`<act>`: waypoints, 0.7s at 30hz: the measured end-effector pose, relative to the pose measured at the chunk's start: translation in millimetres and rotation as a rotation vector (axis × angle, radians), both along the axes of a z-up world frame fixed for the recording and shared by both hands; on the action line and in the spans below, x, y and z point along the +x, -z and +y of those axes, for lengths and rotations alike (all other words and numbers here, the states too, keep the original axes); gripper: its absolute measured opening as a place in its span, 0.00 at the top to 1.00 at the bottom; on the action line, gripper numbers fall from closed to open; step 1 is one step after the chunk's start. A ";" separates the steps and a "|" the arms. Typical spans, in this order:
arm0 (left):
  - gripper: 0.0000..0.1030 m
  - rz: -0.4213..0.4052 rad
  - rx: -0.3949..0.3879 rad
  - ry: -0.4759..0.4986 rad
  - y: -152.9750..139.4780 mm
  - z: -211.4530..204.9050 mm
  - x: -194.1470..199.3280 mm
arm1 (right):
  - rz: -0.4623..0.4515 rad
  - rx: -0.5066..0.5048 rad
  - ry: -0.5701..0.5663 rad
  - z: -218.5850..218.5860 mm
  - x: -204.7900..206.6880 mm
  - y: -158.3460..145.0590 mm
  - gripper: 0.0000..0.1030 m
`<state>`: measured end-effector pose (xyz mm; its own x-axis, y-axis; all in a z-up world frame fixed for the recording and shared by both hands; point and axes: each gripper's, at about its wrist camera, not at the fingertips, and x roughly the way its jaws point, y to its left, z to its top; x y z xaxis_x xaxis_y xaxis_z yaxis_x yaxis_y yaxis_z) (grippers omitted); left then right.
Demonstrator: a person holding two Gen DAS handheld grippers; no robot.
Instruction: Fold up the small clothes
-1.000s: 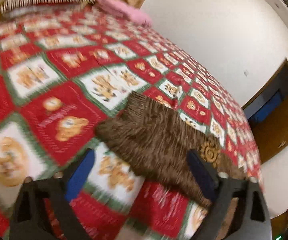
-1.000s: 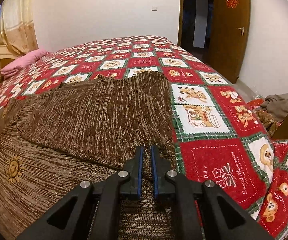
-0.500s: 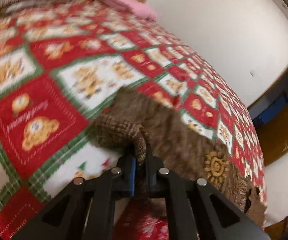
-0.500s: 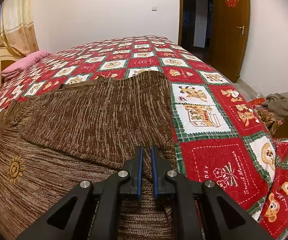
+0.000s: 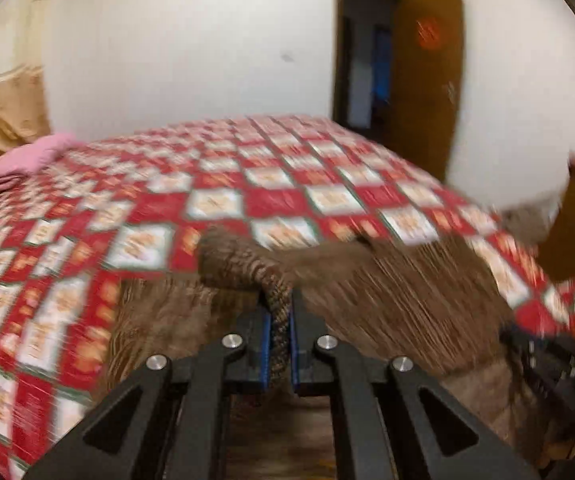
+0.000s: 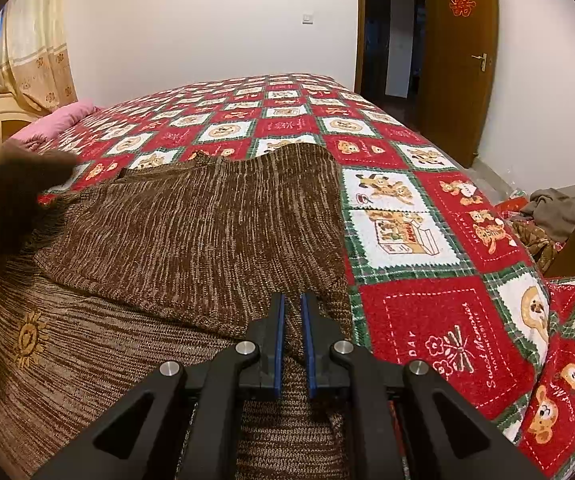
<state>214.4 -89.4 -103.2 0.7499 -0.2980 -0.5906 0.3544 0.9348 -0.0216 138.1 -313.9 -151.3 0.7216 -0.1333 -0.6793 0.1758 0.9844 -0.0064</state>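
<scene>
Evidently pinched cuff [image 5: 243,268] in left gripper [image 5: 278,354] to fold sleeve across sweater [image 6: 191,232], with right gripper [image 6: 292,344] clamped on hem near bed [image 6: 427,320] edge, anchoring.

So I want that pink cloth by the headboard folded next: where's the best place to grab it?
Probably its near edge. The pink cloth lies low and flat on the bedspread, its long side toward the sweater, so a gripper coming in low from the foot of the bed could pinch a top layer there. Both grippers are shut on the sweater, so one must let go first.
</scene>
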 end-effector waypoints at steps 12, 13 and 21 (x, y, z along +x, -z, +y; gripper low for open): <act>0.20 0.104 -0.059 -0.021 12.6 53.2 -43.4 | 0.008 0.021 -0.002 -3.9 2.0 -0.9 0.92; 0.20 0.112 -0.063 -0.060 13.8 68.0 -45.7 | 0.014 0.027 -0.004 -4.5 2.8 -1.3 0.92; 0.20 0.213 -0.095 -0.314 33.2 158.4 -30.5 | -0.092 0.208 -0.100 37.3 -7.9 -43.6 0.47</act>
<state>183.9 68.9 -136.4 0.6768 -0.1344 -0.7238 0.0296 0.9874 -0.1556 130.1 -276.7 -107.7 0.7840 0.0776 -0.6159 0.0682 0.9754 0.2097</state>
